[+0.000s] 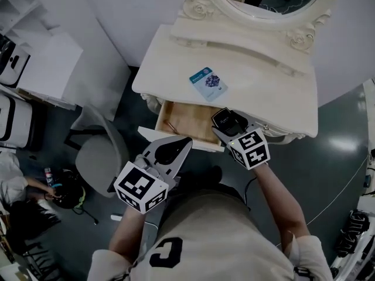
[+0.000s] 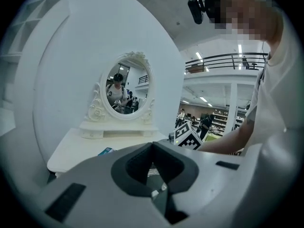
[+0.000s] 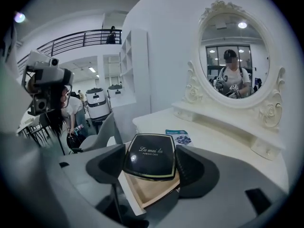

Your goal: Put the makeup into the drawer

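Left gripper (image 1: 184, 143) seemingly closed, empty; right gripper (image 1: 227, 122) tight on black compact (image 3: 150, 157) over open drawer (image 1: 186, 119).

Open drawer: middle free, right end taken

The drawer (image 1: 186, 123) juts out under the dressing table's (image 1: 170, 51) front edge; its wooden floor is open from above across the middle, with a thin item (image 1: 171, 126) near its left end. The right gripper (image 1: 226, 123), clamped on a black compact (image 3: 149, 161), fills the way in over the right end. The left gripper (image 1: 183, 143), jaws together, hangs just before the drawer's front panel. On top, a blue packet (image 1: 208, 82) lies near the front edge, the mirror base (image 1: 246, 45) closes the back edge, and a grey chair (image 1: 99, 152) stands off the left front corner
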Motion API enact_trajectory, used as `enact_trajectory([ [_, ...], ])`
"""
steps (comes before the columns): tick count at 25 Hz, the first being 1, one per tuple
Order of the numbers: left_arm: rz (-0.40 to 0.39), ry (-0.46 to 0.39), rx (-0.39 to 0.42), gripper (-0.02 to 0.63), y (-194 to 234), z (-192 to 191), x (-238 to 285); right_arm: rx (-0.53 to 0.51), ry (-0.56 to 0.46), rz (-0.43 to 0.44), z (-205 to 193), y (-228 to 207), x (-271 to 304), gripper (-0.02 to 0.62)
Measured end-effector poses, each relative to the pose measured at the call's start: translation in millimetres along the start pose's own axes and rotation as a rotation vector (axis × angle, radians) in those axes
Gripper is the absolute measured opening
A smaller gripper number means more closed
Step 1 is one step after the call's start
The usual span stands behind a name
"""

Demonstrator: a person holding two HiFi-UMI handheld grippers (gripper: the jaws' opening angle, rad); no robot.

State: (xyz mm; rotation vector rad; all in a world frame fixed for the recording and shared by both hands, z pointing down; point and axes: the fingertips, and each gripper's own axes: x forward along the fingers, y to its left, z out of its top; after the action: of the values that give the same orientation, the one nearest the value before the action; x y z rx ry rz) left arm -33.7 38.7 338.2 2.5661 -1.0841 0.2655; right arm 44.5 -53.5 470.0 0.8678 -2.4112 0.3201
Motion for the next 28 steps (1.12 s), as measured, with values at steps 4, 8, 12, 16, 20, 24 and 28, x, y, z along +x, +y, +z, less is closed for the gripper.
enact_trajectory([
  [4, 0.064, 0.018, -0.02, 0.054, 1, -2, 21, 0.019, 0.009, 0.074, -11, -13, 11, 0.339],
  [8, 0.125, 0.041, -0.046, 0.052, 3, -7, 32, 0.046, 0.015, 0.141, -21, -15, 30, 0.339],
  [12, 0.157, 0.072, -0.056, 0.052, 7, -11, 37, 0.067, 0.039, 0.194, -28, -7, 51, 0.339],
  [16, 0.152, 0.072, -0.075, 0.054, 24, -12, 41, 0.08, 0.087, 0.199, -40, -1, 75, 0.339],
  [20, 0.122, 0.07, -0.072, 0.054, 53, -11, 42, 0.092, 0.176, 0.177, -56, 2, 104, 0.339],
  [24, 0.096, 0.091, -0.035, 0.054, 90, -13, 40, 0.111, 0.268, 0.138, -75, 1, 131, 0.339],
  [28, 0.054, 0.088, -0.047, 0.052, 127, -14, 38, 0.141, 0.348, 0.083, -96, -5, 154, 0.339],
])
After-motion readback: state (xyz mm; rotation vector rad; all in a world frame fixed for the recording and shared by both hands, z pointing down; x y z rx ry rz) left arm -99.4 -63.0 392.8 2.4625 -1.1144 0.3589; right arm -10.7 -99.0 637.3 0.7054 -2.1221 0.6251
